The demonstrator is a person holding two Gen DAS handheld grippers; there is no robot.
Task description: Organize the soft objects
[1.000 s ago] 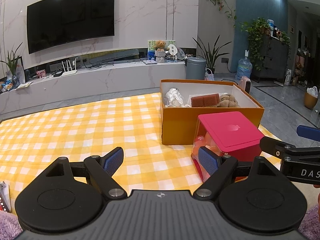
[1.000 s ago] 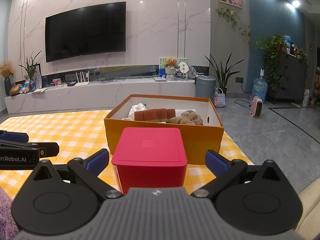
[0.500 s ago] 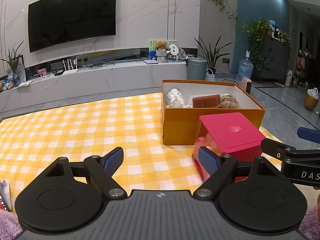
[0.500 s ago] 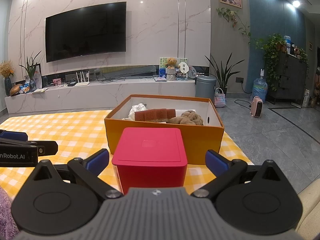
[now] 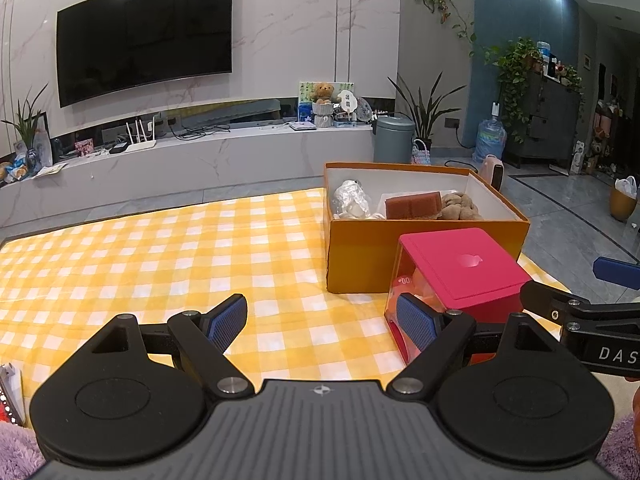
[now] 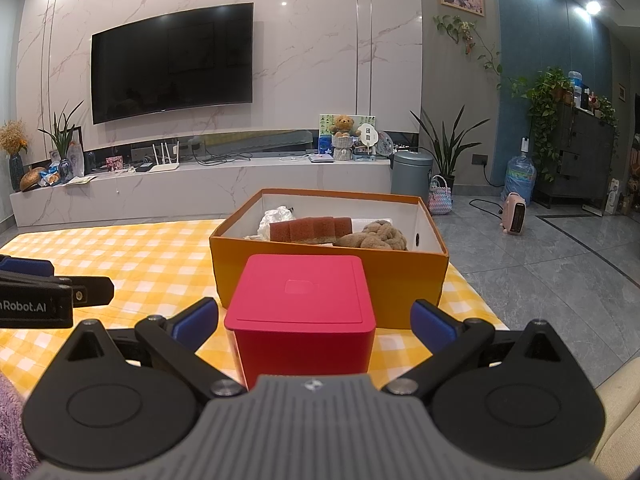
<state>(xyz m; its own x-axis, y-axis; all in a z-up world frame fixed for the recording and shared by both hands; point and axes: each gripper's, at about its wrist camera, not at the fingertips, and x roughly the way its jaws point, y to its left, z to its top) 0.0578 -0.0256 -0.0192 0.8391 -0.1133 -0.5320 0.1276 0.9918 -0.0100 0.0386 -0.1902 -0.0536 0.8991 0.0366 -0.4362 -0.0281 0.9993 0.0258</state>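
2 hand-held grippers, left [image 5: 320,322] & right [image 6: 314,324], both spread wide w/ nothing held; 1 pink box [image 6: 304,304], 1 orange box [image 6: 400,280].

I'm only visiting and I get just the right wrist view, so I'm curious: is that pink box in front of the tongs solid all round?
Observer: No. In the left wrist view, the pink box has a see-through side wall. Something orange-tinted shows through it, but I cannot tell what.
Operator: Are the other tongs holding anything?
Observer: The left tongs are open and empty. They are above the checked cloth, just left of the box.
Operator: Anything else I'm missing?
Observer: A small red and white object sits at the cloth's near left edge, mostly cut off by the frame.
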